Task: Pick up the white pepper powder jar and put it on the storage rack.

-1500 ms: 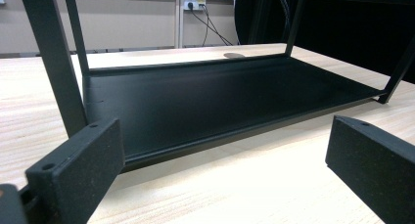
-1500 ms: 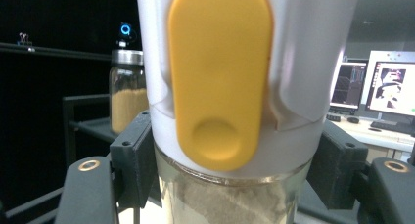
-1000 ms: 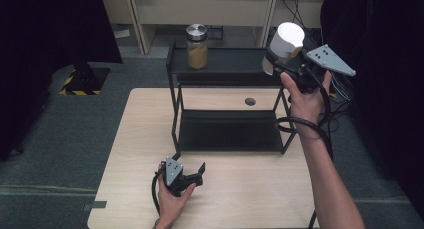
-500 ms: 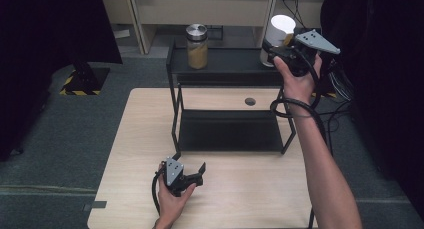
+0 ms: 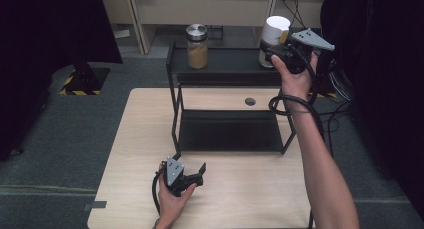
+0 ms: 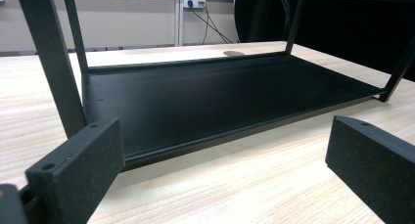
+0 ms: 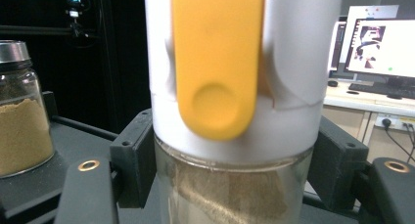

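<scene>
Your right gripper (image 5: 272, 51) clamps both jaws on the glass jar with the white lid and yellow flap (image 7: 230, 87), just under the lid. Compared with a second ago, it has carried the jar leftward in the high view, from beyond the rack's right edge to the upper right of the frame, over the right end of the black metal rack's top shelf (image 5: 225, 66). The glass jar of tan powder with a steel lid (image 5: 196, 46) stays at the shelf's left. Your left gripper (image 5: 192, 178) stays low in the frame on the light wooden table (image 5: 145, 139), jaws wide and holding nothing.
</scene>
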{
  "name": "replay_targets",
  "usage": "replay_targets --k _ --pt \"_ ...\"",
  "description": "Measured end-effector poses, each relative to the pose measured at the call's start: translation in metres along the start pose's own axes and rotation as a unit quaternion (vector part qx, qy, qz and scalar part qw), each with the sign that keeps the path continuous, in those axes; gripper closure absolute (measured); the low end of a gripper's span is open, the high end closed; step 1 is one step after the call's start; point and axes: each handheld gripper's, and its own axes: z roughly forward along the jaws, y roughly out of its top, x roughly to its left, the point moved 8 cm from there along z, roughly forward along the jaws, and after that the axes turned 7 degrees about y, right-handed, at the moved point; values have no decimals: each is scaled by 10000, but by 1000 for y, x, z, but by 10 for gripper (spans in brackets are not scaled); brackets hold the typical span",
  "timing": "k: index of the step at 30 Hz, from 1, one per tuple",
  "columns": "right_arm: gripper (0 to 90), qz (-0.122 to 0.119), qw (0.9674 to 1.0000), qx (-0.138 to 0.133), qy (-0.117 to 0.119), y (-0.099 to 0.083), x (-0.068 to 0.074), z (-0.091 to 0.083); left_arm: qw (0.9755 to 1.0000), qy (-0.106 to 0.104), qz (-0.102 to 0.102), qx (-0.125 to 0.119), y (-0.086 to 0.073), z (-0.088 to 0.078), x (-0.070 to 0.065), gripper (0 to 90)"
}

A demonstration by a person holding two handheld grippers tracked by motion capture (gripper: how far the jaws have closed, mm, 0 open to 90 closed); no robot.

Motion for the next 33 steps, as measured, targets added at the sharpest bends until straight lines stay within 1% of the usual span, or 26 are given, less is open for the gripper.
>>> replay_targets --k 2,5,13,23,33 --pt "306 75 9999 -67 51 -2 -2 1 10000 -2 8 -1 0 0 0 1" --pt "305 108 9997 -154 123 -5 -5 2 10000 -10 11 16 0 0 0 1" --pt "305 97 9997 -210 98 -8 -4 2 10000 -17 2 11 0 1 0 1" --pt "304 112 9996 -240 91 -9 -3 2 10000 -22 26 9 0 1 -1 1" --pt "305 105 9997 -205 93 -8 -3 2 10000 -39 51 9 0 1 -2 2"
